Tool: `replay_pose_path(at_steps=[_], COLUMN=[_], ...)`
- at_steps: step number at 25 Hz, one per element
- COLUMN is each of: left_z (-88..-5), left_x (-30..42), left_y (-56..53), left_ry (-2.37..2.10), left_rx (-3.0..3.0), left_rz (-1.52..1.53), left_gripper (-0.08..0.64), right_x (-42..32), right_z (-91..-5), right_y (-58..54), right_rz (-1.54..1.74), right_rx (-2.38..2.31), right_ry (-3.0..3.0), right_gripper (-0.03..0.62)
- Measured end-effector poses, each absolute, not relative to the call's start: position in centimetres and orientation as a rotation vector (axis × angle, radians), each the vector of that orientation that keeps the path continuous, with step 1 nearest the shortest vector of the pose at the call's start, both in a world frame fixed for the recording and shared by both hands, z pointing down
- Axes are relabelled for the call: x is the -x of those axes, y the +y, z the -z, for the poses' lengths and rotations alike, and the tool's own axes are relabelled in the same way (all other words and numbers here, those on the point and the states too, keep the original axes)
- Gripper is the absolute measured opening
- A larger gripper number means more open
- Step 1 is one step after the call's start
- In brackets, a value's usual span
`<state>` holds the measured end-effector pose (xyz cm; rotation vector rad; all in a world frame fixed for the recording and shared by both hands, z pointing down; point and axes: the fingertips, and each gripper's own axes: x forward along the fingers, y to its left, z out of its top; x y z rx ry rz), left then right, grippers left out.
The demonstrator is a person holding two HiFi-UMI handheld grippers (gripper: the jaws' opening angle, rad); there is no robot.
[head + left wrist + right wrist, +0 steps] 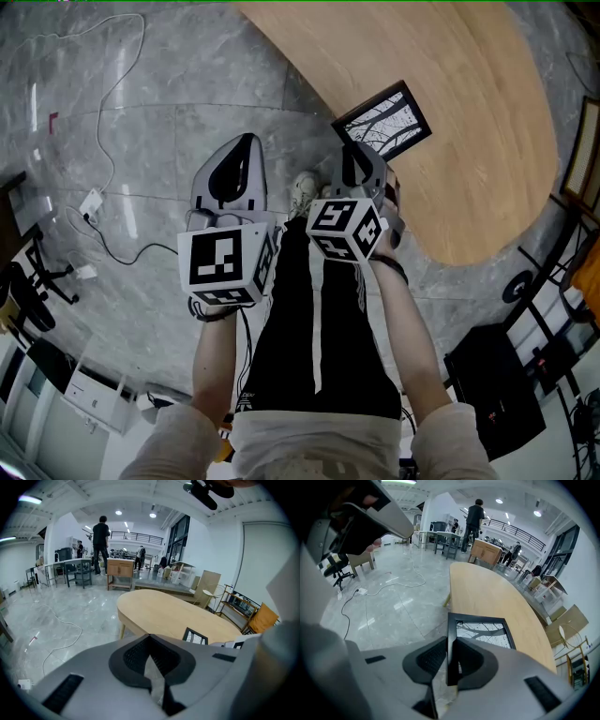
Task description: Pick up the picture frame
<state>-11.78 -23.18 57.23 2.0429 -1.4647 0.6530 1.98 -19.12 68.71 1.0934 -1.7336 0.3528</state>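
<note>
On the table [487,592], the right hand-held gripper [451,641] clamps one rail of the picture frame [480,631].

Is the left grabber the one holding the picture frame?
No, the left gripper has its jaws together on nothing; the right gripper pinches the edge of the picture frame.

One picture frame [382,120]. One oval wooden table [469,141]. Two grippers: left gripper [242,150], right gripper [352,155]. Two marker cubes [228,265], one per gripper. One white cable [112,159] across the grey floor [141,309].
</note>
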Motion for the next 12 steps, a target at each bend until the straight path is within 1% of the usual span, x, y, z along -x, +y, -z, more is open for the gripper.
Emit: replay_pose_path(at_steps=[7, 12], left_z=[-54.9, -50.1], left_x=[11.2, 10.4], left_y=[-24.7, -27.0], left_ry=[-1.487, -1.53], left_rx=[-2.053, -2.118], left_rz=[-0.564, -0.507], left_gripper=[0.009, 0.009], right_x=[-2.6, -3.3], right_z=[-65.8, -59.6], right_y=[-22.0, -26.5], right_rz=[-0.351, -0.248], right_rx=[-1.168, -1.276], right_ry=[-1.767, -1.816], right_gripper=[0.077, 0.077])
